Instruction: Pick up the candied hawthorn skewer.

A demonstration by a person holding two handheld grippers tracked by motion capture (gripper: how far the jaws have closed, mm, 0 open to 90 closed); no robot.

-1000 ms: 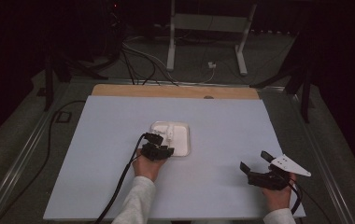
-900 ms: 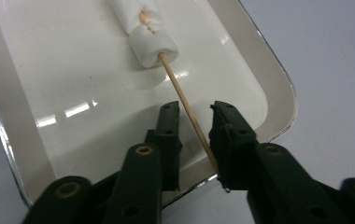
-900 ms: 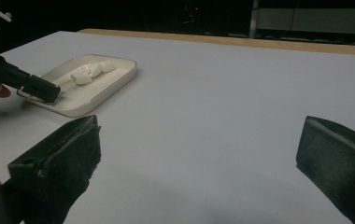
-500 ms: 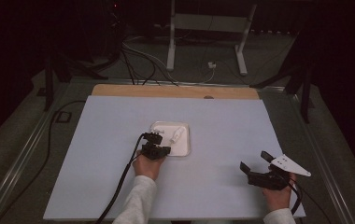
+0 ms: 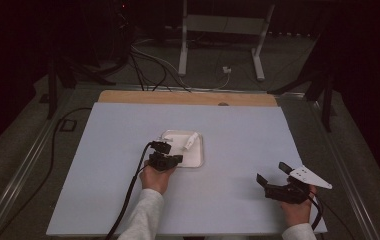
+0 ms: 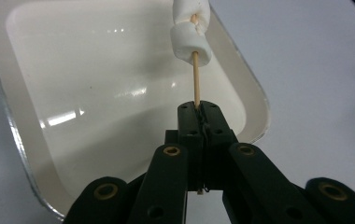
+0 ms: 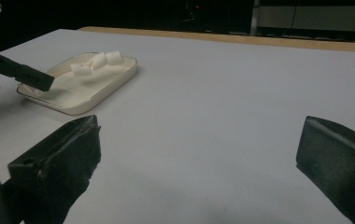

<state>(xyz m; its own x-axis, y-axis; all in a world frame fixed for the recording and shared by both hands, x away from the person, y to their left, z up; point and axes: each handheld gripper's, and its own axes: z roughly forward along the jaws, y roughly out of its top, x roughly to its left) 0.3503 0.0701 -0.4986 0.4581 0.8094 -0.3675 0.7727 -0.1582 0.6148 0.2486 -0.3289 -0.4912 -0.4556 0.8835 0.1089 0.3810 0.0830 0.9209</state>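
Vs 1 s ago: left gripper (image 5: 170,159) has pulled back a bit toward the person, now at the tray's near-left edge rather than over its middle; the skewer's marshmallow end now shows clear over the tray's far-right part. Right gripper (image 5: 273,176) hasn't moved, same spot near the table's right-near corner.

High view: white tray (image 5: 198,161) sits mid-table on the pale sheet (image 5: 248,130), wooden strip (image 5: 188,98) along the far edge; skewer is just a small white streak (image 5: 191,141), detail lost.

Left gripper view gives the detail: jaws pressed together on a thin wooden skewer (image 6: 196,84), stick rising from between the tips (image 6: 199,109) w/ two white marshmallows (image 6: 190,43) threaded on, upper one cut off by the frame top. Below it the tray (image 6: 26,140) is glossy cream inside w/ a thin metallic rim.

Right gripper view: its own jaws (image 7: 199,154) stand wide apart, nothing between them, low over the sheet. Farther off, the tray (image 7: 96,100) w/ marshmallows (image 7: 96,63) above it, and a black jaw of the left gripper (image 7: 21,73) coming in from the left.
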